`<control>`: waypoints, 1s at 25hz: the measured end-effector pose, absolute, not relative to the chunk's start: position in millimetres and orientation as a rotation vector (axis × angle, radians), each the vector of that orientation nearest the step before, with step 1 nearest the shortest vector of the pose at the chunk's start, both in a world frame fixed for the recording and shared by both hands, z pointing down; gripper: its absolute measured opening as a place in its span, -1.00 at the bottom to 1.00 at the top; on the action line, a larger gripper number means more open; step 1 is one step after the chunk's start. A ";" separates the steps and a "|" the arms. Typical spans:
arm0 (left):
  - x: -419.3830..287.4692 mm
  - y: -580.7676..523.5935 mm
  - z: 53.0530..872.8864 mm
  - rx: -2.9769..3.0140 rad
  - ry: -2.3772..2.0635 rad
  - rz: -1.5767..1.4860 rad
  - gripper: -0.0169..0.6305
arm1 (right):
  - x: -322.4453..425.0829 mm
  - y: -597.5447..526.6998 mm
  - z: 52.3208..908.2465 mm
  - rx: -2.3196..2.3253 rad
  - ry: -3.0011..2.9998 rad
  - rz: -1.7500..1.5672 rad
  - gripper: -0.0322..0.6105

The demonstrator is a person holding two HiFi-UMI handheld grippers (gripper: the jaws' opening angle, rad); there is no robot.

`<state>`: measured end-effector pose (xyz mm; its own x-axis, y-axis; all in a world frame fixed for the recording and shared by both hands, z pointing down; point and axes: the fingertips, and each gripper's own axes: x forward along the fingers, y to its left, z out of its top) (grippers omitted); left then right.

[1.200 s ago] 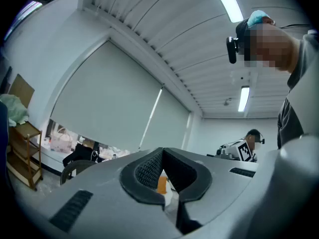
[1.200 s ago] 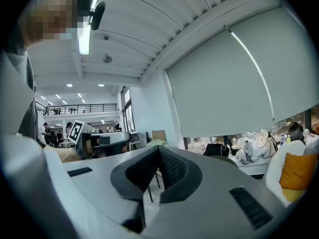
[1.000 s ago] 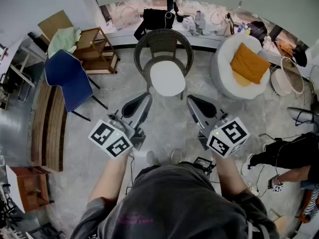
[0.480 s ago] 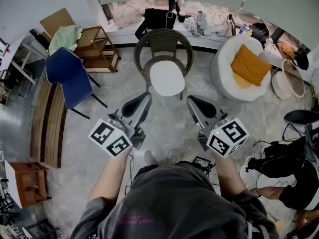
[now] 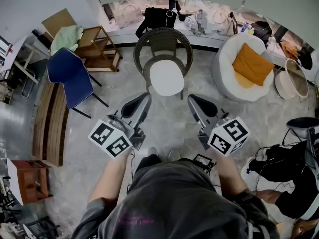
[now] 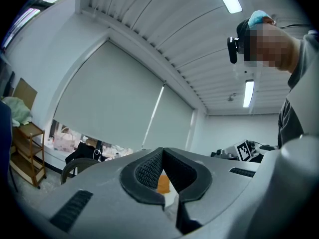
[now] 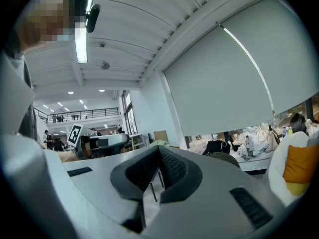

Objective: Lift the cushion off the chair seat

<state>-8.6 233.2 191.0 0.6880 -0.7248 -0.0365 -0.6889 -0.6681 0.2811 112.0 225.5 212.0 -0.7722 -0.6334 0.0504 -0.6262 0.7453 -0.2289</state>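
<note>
A round white cushion (image 5: 167, 78) lies on the seat of a dark wicker chair (image 5: 163, 43) straight ahead in the head view. My left gripper (image 5: 141, 99) hangs short of the chair's front left, shut and empty. My right gripper (image 5: 193, 100) is level with it at the chair's front right, also shut with nothing held. Neither touches the cushion. In the left gripper view the jaws (image 6: 162, 156) meet at the tips, and the wicker chair back (image 6: 79, 166) shows at the left. The right gripper's jaws (image 7: 159, 151) likewise meet.
A blue chair (image 5: 69, 77) and a wooden rack (image 5: 94, 48) stand to the left. A white round armchair (image 5: 234, 66) with an orange pillow (image 5: 251, 63) stands to the right. A person in black (image 5: 289, 176) crouches at the far right. Bags line the windowsill (image 5: 199, 21) behind.
Both grippers and the view have crept slightly forward toward the wicker chair. The person at the right has shifted position. Both grippers stay shut.
</note>
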 end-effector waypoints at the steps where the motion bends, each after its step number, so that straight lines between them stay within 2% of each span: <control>1: -7.5 231.4 191.6 2.654 -1.134 -0.212 -0.92 | 113.8 224.6 212.6 -1.049 2.905 -0.363 -0.87; 15: 3.6 178.9 212.2 2.653 -1.084 -0.232 -0.92 | 129.5 175.2 227.4 -1.116 2.897 -0.357 -0.87; 25: -16.6 90.6 232.3 2.619 -1.058 -0.225 -0.92 | 109.6 91.6 248.4 -1.149 2.909 -0.415 -0.87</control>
<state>-16.6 90.6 232.3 0.7156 -0.6979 -0.0305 -0.6496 -0.6809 0.3382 109.6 91.6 248.4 -0.7348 -0.6695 0.1082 -0.6731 0.7003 -0.2379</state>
